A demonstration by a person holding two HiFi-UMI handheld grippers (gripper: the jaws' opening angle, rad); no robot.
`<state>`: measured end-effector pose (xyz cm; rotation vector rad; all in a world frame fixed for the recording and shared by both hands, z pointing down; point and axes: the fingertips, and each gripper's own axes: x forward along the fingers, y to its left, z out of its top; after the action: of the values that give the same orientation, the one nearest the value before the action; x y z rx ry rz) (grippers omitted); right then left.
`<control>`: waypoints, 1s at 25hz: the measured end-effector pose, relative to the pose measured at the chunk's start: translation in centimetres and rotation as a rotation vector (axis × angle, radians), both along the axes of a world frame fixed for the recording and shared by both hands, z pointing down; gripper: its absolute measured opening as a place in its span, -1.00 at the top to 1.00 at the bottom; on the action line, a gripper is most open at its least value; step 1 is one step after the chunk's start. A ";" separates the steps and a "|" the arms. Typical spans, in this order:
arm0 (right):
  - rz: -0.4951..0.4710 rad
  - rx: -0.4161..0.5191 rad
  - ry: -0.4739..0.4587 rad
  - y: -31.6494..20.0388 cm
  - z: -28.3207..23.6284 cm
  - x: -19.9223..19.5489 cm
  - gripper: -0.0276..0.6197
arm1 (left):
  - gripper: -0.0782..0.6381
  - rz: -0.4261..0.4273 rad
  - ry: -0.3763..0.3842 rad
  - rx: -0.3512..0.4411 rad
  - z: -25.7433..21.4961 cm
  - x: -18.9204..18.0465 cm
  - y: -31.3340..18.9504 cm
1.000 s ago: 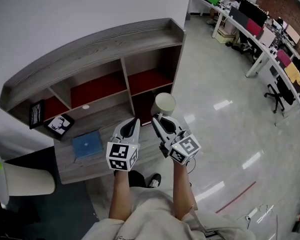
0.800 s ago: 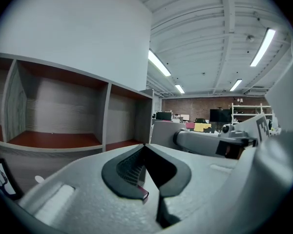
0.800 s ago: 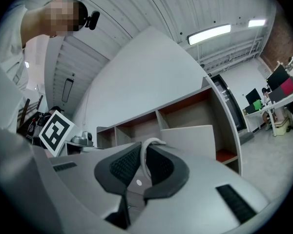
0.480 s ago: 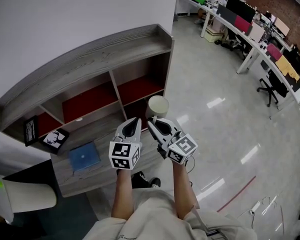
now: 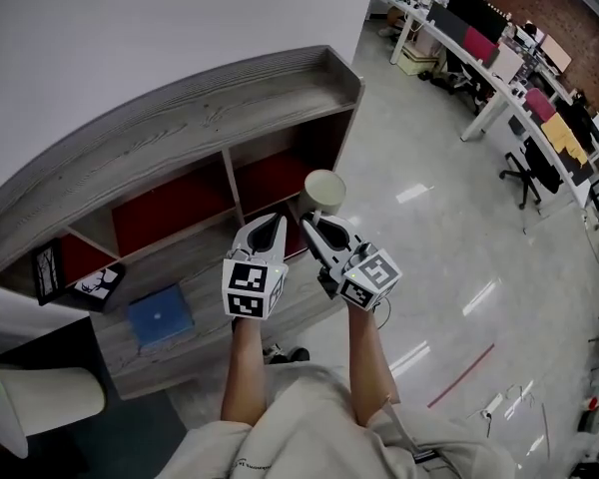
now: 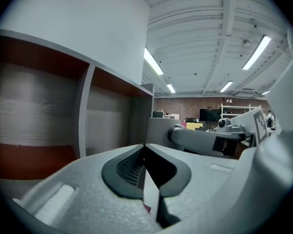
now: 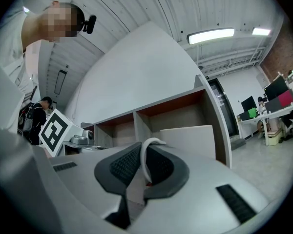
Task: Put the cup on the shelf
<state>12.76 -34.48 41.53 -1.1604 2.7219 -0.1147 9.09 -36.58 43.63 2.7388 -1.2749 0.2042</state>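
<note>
A pale cup (image 5: 323, 189) hangs in front of the grey wooden shelf (image 5: 180, 108), level with its right-hand red-backed compartment (image 5: 272, 179). My right gripper (image 5: 312, 224) is shut on the cup's thin white handle (image 7: 145, 161); the cup body (image 7: 188, 139) fills the space just beyond the jaws. My left gripper (image 5: 270, 224) sits close beside it on the left, shut with nothing between its jaws (image 6: 144, 147). From the left gripper view the cup (image 6: 158, 130) and the right gripper (image 6: 210, 140) show to the right.
A blue book (image 5: 160, 317) and two picture frames (image 5: 98, 285) lie on the shelf's lower ledge at left. A white seat (image 5: 40, 392) stands at bottom left. Glossy floor, office desks (image 5: 499, 48) and a chair (image 5: 534, 173) lie to the right.
Both grippers have moved together with the cup a little up and toward the shelf's right compartment. The head view has shifted slightly.
</note>
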 end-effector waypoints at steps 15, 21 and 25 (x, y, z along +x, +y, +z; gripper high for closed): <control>0.094 -0.014 0.028 -3.4 2.6 -0.7 0.79 | 0.76 0.057 -0.013 -0.028 2.5 -0.1 -3.5; 0.050 0.008 0.035 -5.7 2.3 -0.7 0.79 | 0.76 0.026 0.011 -0.040 2.5 -0.2 -4.8; -0.011 0.009 0.058 -7.3 2.5 -1.3 0.79 | 0.76 -0.026 0.019 -0.032 1.8 -0.4 -6.4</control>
<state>11.44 -41.81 44.01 -1.1642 2.7762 -0.0718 8.69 -43.01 45.45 2.6893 -1.2901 0.1939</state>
